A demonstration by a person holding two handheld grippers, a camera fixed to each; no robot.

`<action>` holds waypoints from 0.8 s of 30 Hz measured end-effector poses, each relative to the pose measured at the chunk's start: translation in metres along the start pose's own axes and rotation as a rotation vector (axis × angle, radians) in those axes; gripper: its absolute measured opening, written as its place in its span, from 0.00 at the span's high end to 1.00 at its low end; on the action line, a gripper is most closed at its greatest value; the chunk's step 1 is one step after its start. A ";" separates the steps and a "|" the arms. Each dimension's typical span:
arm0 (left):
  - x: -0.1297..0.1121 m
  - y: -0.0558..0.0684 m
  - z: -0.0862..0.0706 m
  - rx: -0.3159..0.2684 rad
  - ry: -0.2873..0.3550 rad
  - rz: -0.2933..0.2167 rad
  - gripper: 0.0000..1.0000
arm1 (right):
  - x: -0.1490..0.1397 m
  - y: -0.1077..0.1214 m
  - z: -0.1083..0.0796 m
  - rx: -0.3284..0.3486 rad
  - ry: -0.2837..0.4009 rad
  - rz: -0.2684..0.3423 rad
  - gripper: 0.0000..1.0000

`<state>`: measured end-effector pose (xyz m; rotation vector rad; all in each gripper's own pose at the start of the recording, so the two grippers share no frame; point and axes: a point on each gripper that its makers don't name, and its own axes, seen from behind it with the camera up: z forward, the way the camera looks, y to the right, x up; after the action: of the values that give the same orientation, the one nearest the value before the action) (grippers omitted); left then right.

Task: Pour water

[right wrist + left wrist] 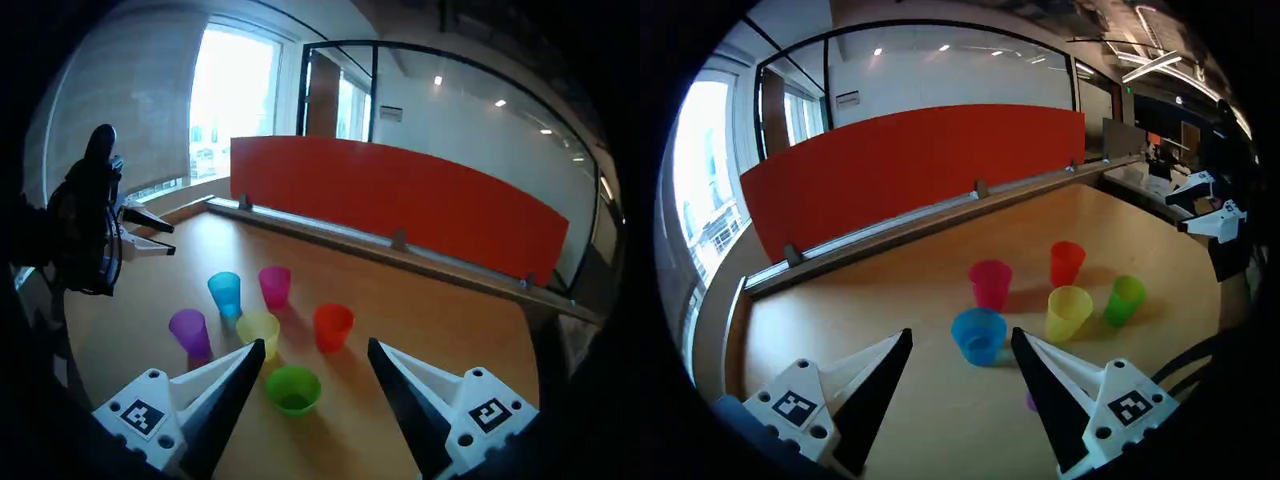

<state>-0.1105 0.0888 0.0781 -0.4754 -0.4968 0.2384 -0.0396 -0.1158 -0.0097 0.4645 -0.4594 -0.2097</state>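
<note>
Six plastic cups stand grouped on a wooden table (944, 416). In the left gripper view my left gripper (960, 336) is open, with the blue cup (979, 336) just beyond its fingertips. Behind it stand the pink cup (990, 284), red cup (1066, 262), yellow cup (1067, 312) and green cup (1124, 299). In the right gripper view my right gripper (314, 346) is open above the green cup (294, 390), holding nothing. The yellow cup (258, 330), red cup (332, 326), pink cup (274, 286), blue cup (225, 293) and purple cup (190, 331) lie beyond. Whether any cup holds water I cannot tell.
A red partition (912, 168) on a metal rail (904, 228) runs along the table's far edge. A dark-sleeved hand (80, 216) holds the left gripper (148, 234) at the table's left side. The right gripper (1212, 212) hovers off the table's right end. Windows lie behind.
</note>
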 end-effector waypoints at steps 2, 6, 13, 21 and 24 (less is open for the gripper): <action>-0.005 0.002 0.008 -0.012 -0.012 0.004 0.08 | -0.003 -0.002 0.002 0.000 -0.006 -0.001 0.00; -0.016 0.005 0.023 -0.035 -0.036 0.011 0.08 | -0.008 -0.005 0.005 0.004 -0.017 -0.002 0.00; -0.038 0.012 0.051 -0.073 -0.086 0.031 0.08 | -0.021 -0.010 0.009 0.002 -0.040 -0.003 0.01; -0.059 0.018 0.080 -0.115 -0.148 0.063 0.08 | -0.035 -0.016 0.011 0.002 -0.070 0.007 0.00; -0.065 0.019 0.088 -0.127 -0.170 0.072 0.08 | -0.038 -0.016 0.011 -0.001 -0.078 0.011 0.00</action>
<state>-0.2131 0.1172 0.1112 -0.6009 -0.6639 0.3187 -0.0796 -0.1226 -0.0230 0.4540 -0.5382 -0.2180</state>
